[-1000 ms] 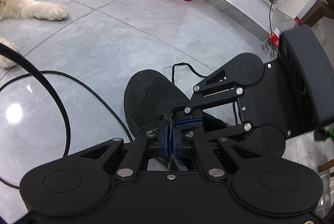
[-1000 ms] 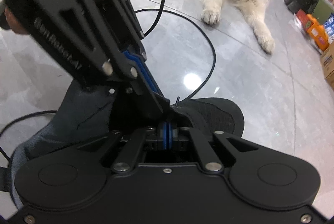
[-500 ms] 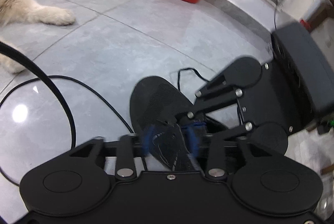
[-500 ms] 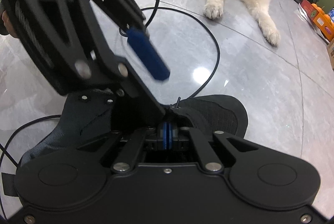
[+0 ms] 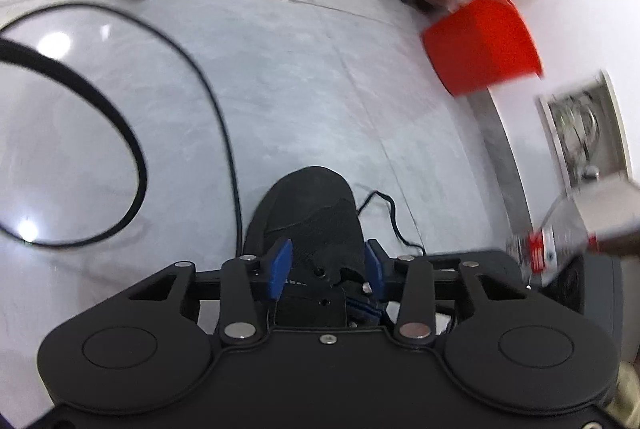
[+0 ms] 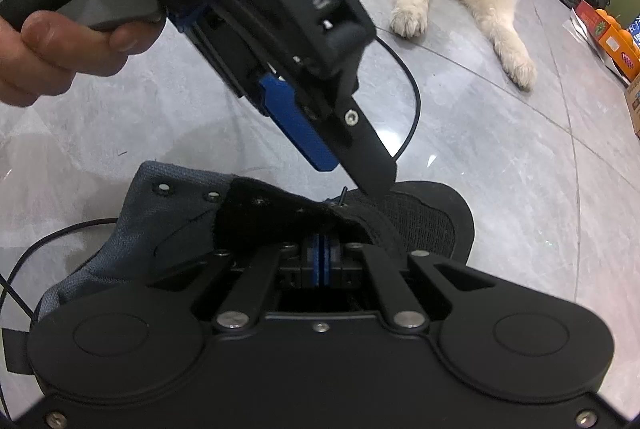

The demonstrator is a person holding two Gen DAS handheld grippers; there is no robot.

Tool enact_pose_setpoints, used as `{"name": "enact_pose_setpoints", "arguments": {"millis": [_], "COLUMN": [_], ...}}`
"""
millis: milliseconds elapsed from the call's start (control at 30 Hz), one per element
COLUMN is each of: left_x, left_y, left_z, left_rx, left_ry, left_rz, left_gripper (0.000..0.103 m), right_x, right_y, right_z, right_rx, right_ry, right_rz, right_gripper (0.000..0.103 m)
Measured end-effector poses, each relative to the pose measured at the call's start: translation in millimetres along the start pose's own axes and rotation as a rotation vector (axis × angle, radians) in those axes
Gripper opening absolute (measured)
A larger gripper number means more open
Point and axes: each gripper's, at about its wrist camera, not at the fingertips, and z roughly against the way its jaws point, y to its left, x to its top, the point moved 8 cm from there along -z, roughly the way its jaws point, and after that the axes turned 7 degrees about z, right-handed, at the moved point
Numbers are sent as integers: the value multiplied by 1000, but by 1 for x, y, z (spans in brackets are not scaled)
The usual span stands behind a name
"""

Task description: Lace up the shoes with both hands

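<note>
**A:** Where's the shoe [image 6: 420,217] right now?

**B:** Flat on the grey floor [image 6: 520,169], toe pointing to twelve o'clock in the left wrist view, long axis running straight away from both tools. The lace [image 5: 390,213] trails loose off its side toward two o'clock.

**A:** And the right gripper [image 6: 322,265]?

**B:** Blue pads pressed together right at the throat of the shoe, under the raised black eyelet flap [image 6: 280,213]. What they pinch is hidden, so I can't say.

**A:** The left one?

**B:** Left gripper [image 5: 326,265] has its fingers spread wide apart, holding nothing, tipped down above the shoe's midline. From the right camera its tip hangs just above a short lace end [image 6: 343,194] poking up at twelve o'clock.

**A:** So left is nearer?

**B:** I'd judge so: that end sits directly below its open fingers.
</note>
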Motion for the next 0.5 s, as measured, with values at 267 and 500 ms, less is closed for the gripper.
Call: {"name": "enact_pose_setpoints", "arguments": {"millis": [267,500], "left_x": [-5,-5], "left_y": [10,11], "left_z": [-9,-18], "left_rx": [8,37], "left_ry": [-20,-22], "left_rz": [140,150], "left_gripper": [30,22], "right_x": [-1,-3], "right_y": [0,5], "right_z": [1,4], "right_rx": [2,5], "right_ry": [0,1], "right_rz": [6,11], "right_gripper": [3,3]}}
